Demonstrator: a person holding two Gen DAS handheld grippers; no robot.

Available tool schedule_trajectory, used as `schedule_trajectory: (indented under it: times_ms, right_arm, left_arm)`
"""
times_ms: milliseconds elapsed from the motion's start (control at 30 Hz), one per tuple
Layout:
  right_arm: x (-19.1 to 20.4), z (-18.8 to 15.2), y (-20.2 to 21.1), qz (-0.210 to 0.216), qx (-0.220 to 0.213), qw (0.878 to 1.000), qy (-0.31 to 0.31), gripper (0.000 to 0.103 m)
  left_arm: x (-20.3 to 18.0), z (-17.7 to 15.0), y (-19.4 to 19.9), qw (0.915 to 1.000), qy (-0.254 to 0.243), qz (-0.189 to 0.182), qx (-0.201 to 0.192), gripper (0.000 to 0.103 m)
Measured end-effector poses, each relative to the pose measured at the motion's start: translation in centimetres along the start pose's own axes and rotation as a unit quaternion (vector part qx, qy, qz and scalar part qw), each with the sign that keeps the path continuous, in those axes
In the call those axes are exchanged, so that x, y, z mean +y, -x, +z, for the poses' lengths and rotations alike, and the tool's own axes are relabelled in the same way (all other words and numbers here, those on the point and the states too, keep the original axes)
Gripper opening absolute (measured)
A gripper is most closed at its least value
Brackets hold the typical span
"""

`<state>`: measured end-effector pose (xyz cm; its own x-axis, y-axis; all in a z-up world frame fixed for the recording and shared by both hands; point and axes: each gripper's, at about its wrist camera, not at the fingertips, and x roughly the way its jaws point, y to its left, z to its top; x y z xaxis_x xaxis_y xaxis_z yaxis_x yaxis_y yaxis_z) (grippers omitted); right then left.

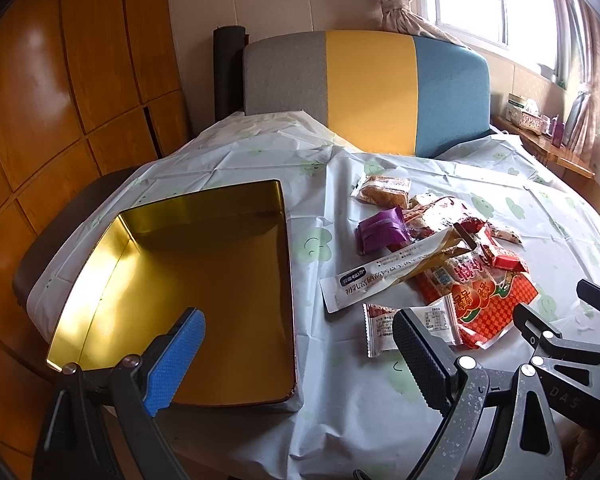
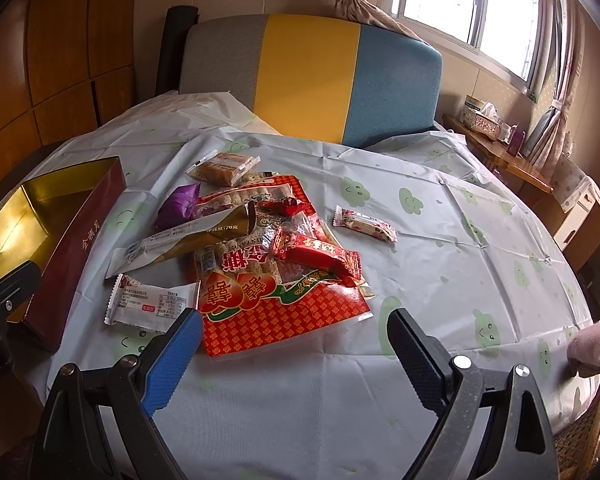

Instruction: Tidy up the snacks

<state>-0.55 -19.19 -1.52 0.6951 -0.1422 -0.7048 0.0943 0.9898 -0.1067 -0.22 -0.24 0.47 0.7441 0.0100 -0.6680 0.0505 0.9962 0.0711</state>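
Note:
An empty tin box, gold inside (image 1: 204, 300) and dark red outside (image 2: 72, 252), stands on the table's left. A heap of snack packets lies to its right: a big red bag (image 1: 488, 300) (image 2: 276, 312), a long white sachet (image 1: 384, 276) (image 2: 172, 246), a purple packet (image 1: 382, 230) (image 2: 180, 204), a white packet (image 1: 384, 326) (image 2: 152, 306), a red candy bar (image 2: 320, 256), a cake bar (image 2: 226, 170), and a lone candy (image 2: 364, 224). My left gripper (image 1: 300, 364) is open over the box's near right corner. My right gripper (image 2: 296, 360) is open and empty just in front of the big red bag.
The table wears a white cloth with green smiley clouds (image 2: 440, 264). A grey, yellow and blue chair back (image 2: 312, 76) stands behind it. A wooden side shelf with boxes (image 2: 496, 132) is at the right. A hand (image 2: 596, 356) rests at the table's right edge.

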Motion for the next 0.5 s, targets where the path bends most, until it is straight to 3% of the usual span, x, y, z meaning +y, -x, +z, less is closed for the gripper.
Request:
schedule_trajectory:
  times_ms: [500]
  right_arm:
    - [0.19,0.34,0.27,0.001,-0.008,1.0,0.003,0.095]
  left_arm:
    - [0.13,0.16,0.24,1.0,0.001,0.0,-0.005,0.095]
